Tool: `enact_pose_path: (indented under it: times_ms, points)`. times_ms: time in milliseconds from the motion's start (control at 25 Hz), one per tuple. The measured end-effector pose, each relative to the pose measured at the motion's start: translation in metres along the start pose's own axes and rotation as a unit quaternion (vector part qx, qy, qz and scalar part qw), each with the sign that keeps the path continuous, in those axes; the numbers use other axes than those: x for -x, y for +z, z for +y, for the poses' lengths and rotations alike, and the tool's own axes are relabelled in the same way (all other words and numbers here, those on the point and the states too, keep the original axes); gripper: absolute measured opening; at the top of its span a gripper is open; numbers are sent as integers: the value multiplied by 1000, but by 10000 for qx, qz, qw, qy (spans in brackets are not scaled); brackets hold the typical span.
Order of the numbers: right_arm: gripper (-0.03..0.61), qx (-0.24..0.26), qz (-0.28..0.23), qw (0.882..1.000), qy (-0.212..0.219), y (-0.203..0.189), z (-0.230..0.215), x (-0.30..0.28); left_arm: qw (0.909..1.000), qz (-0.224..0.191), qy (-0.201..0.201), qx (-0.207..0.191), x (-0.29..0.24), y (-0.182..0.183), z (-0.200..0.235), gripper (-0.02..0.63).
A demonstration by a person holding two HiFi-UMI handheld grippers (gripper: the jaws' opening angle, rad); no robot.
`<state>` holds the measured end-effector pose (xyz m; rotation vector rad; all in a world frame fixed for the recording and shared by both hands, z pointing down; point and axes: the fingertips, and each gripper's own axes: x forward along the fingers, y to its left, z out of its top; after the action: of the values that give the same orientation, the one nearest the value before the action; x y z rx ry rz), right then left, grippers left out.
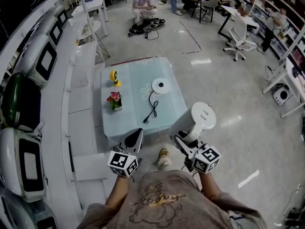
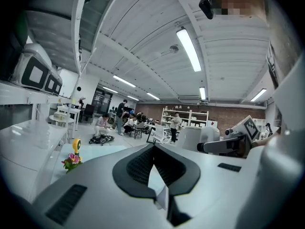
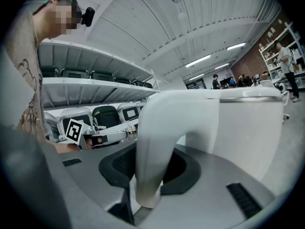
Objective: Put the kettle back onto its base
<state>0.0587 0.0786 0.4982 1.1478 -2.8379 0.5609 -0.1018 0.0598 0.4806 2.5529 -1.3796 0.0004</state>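
Head view: base point(image 1: 160, 85) on table point(image 1: 172, 109), grey floor point(image 1: 214, 80).

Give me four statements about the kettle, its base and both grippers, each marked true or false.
1. The right gripper is shut on the kettle at its handle. True.
2. The kettle sits on its base. False: the base stands bare on the table, and the kettle is held up apart from it.
3. The left gripper grips the flower pot. False: it holds nothing, and the pot stands on the table.
4. A black cord runs from the base. True.
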Motion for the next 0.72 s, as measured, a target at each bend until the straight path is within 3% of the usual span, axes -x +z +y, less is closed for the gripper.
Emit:
enact_pose_path:
  times_ms: [400,720]
  points:
    - [117,19,100,9995,294,46,-84,-60,9997,5,224,-8,-101,28,39,21]
    - [117,63,255,9979,592,59,-132,-93,9991,-23,425,0,-158,35,57,21]
